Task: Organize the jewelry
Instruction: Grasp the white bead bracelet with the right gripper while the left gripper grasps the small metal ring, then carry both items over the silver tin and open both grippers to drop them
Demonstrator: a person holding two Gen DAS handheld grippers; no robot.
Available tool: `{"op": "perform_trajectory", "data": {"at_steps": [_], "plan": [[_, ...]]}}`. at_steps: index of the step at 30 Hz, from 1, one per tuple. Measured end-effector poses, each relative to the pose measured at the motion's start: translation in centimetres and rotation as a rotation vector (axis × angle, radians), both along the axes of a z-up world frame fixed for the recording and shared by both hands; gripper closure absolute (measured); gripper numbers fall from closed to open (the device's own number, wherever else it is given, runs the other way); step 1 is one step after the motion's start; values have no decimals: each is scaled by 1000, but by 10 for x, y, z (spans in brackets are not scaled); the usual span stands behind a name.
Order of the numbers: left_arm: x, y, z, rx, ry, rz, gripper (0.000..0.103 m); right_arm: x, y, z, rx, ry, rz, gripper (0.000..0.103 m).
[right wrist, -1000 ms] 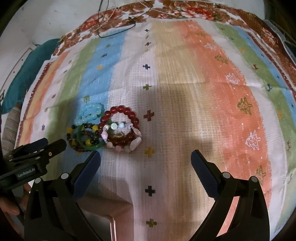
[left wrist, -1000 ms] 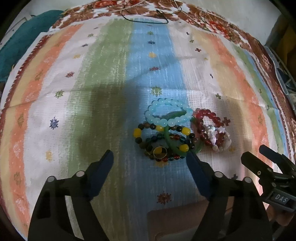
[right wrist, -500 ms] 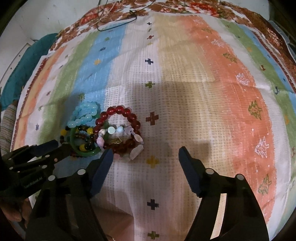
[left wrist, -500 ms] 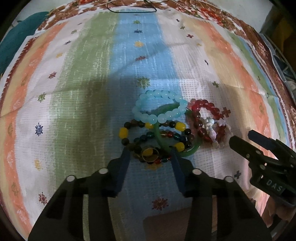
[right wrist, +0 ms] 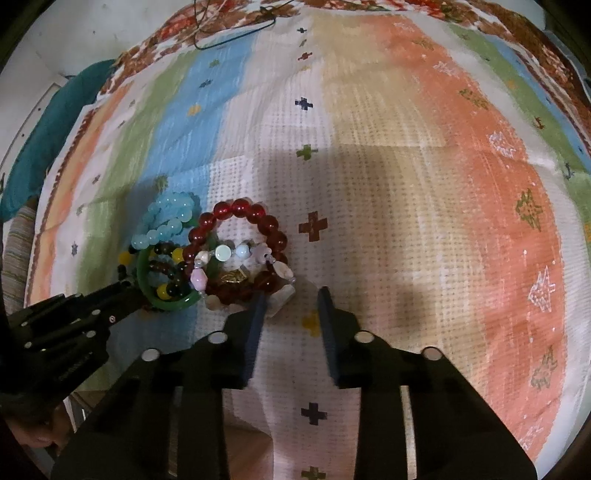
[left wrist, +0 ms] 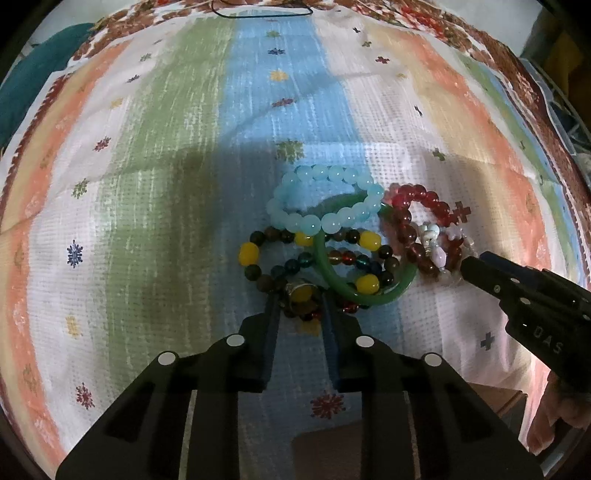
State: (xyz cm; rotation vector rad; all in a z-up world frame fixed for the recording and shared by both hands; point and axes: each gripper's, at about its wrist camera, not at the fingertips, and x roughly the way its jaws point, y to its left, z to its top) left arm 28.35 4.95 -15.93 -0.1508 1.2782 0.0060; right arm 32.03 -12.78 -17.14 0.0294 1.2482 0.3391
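A pile of bracelets lies on the striped cloth: a light-blue bead bracelet (left wrist: 325,199), a green bangle (left wrist: 369,295), a dark bracelet with yellow beads (left wrist: 266,258), a red bead bracelet (right wrist: 240,210) and a pale mixed-bead bracelet (right wrist: 240,254). My left gripper (left wrist: 300,301) has its jaws narrowed around the near yellow bead of the dark bracelet. My right gripper (right wrist: 290,295) is narrowed at the near right edge of the pile, its left finger touching the pale bracelet; nothing sits between its fingers.
The striped cloth (right wrist: 424,166) covers the surface. A black cord (left wrist: 258,13) lies at its far edge. A teal fabric (right wrist: 48,140) lies off the cloth's left side. A brown box corner (left wrist: 332,454) shows under the left gripper.
Both grippers moved forward to the pile and narrowed their jaws. The left one closed around the near yellow bead; the right one reached the pale bracelet's edge.
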Motion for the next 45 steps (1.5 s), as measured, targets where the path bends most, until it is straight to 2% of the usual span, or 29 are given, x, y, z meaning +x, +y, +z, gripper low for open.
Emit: {"op": "perform_trajectory", "data": {"at_steps": [5,9,20,27,37,45], "plan": [[-1,1,3,2,-9,2,83,0,-1,0,18,4,8,92],[-1,1,6,9,-15,7,83,0,-3,1,23,2,10,94],[-3,1,21,2,-44,12,83,-4,-3,16,12,-30,19,94],[-8,1,30,-2,-62,9,83,-14,2,35,-36,-96,46,94],[-18,1,38,6,-74,23,83,-34,0,64,-42,-170,73,94],[-30,-2,56,24,-112,18,83,-53,3,81,-41,-212,88,94]]}}
